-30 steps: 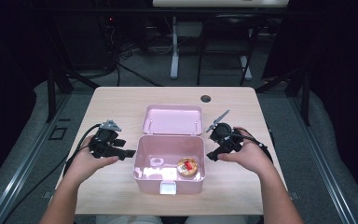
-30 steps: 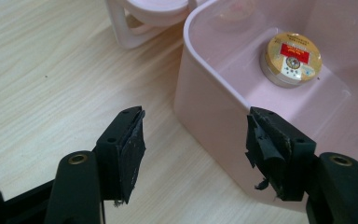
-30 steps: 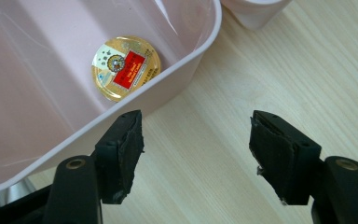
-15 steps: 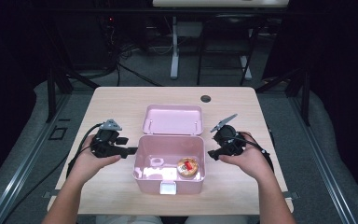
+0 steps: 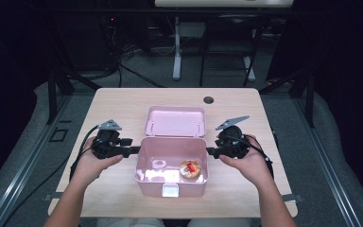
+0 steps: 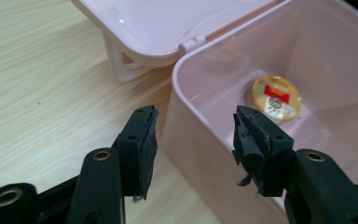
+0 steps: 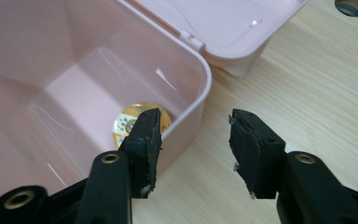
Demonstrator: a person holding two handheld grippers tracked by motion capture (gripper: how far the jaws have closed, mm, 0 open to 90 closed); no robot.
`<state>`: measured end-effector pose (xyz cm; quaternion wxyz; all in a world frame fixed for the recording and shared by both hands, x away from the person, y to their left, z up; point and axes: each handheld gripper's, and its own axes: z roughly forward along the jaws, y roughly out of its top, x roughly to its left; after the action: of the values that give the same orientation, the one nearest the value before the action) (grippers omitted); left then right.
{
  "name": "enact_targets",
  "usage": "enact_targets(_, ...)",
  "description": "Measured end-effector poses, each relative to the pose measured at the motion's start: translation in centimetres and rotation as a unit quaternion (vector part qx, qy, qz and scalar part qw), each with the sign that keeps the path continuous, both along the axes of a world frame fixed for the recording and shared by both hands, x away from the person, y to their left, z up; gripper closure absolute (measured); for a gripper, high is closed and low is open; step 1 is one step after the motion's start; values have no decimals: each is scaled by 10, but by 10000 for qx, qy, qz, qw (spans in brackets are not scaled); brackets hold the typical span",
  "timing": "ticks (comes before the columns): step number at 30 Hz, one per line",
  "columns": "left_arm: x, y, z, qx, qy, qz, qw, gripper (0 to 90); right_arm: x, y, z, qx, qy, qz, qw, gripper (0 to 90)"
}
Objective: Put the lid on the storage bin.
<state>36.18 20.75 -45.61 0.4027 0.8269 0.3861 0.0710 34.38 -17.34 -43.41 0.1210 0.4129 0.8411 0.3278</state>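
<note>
An open pink box stands mid-table, its lid folded flat behind it. A round golden disc with a red label lies on the box floor at the right. My left gripper straddles the box's left wall, one jaw outside and one inside, with gaps on both sides. My right gripper straddles the right wall the same way. Both pairs of jaws have just been closing with the wall between them, and the pads do not press on it. The disc lies beyond the jaws.
A white latch sits on the box's front wall. A round cable hole is in the wooden tabletop behind the lid. The person's forearms come in from the near edge. Dark floor and stands surround the table.
The right gripper has turned a little beside the box's right wall. The left hand has kept its place at the left wall.
</note>
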Motion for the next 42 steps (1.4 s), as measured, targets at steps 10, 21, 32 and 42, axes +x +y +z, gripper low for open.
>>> enact_targets(10,0,-7,-3,-34,195,-122,9997,555,4,9,-12,345,275,-73,9990,588)
enact_targets(21,-2,-14,-6,160,234,-135,9995,654,7,11,-20,282,263,-147,9991,656)
enact_targets(32,-6,-16,-4,155,305,-203,9992,700,8,7,-21,265,240,-264,9990,692)
enact_targets(42,-2,-17,-6,192,216,-186,9994,650,6,5,-21,314,317,-235,9987,683)
